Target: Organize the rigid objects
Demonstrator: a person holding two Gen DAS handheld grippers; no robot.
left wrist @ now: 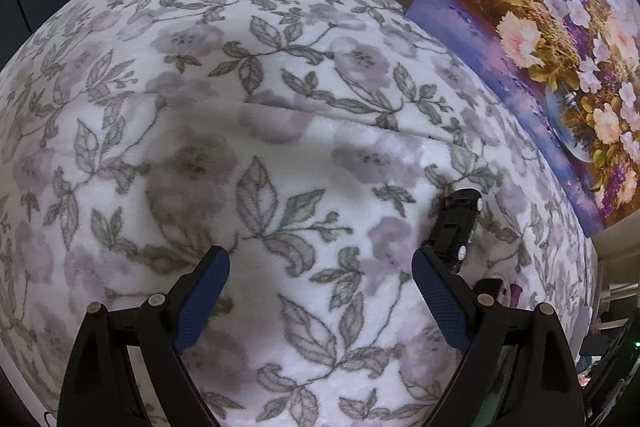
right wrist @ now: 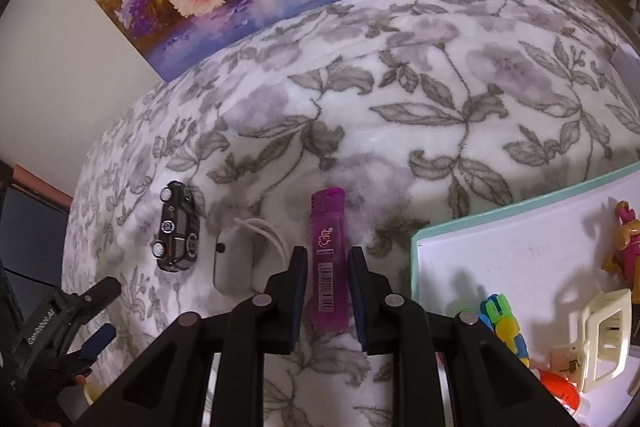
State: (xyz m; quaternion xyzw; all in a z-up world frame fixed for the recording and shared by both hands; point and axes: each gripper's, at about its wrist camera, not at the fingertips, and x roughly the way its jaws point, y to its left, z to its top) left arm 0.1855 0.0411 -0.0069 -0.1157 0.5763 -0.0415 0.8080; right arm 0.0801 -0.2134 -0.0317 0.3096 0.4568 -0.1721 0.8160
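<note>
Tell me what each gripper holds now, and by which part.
Left gripper: nothing. Right gripper: purple lighter between its pads at the barcode half; firm grip cannot be told.

Purple lighter (right wrist: 328, 259) flat on floral blanket; black toy car (right wrist: 179, 227) on its side, left of it.

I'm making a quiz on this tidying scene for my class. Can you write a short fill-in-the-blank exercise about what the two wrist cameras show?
1. Between the right gripper's fingers lies a purple ____.
2. The black toy car lies on a blanket printed with a ____ pattern.
3. The left gripper stands ____, with nothing between its fingers.
4. The cream hair clip lies inside the white ____ with the teal rim.

Missing words: lighter; floral; open; box
</note>
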